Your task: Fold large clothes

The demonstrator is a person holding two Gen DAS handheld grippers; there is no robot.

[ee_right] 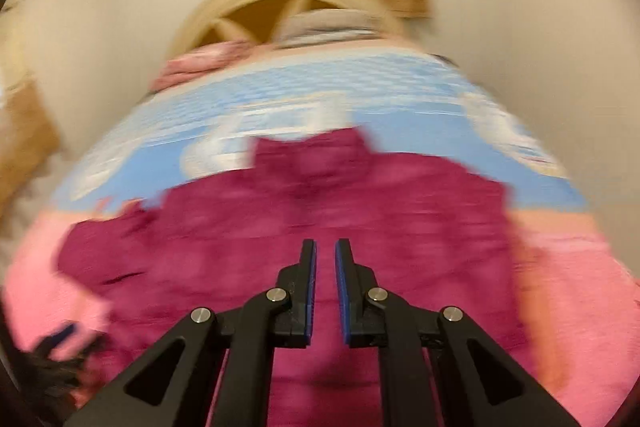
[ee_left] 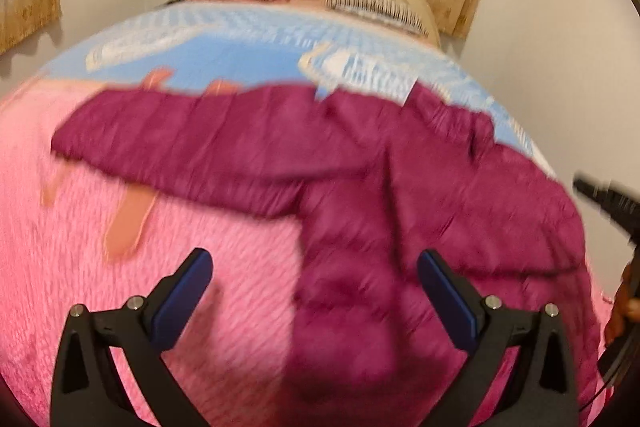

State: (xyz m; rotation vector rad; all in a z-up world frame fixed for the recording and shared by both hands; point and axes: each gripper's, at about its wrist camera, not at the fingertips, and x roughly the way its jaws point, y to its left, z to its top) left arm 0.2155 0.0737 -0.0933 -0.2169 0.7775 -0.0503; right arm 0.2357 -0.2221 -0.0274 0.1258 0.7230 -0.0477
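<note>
Bed [ee_left: 60, 267] under pink blanket: magenta jacket [ee_left: 360, 187] spread flat, sleeve toward 9 o'clock. My left gripper [ee_left: 314, 267] spread wide; right gripper [ee_right: 325, 251] nearly pressed together, empty.

Magenta jacket [ee_left: 360, 179] spread flat on pink bedspread [ee_left: 100, 267]; left gripper [ee_left: 314, 291] above, jaws wide, empty.
</note>
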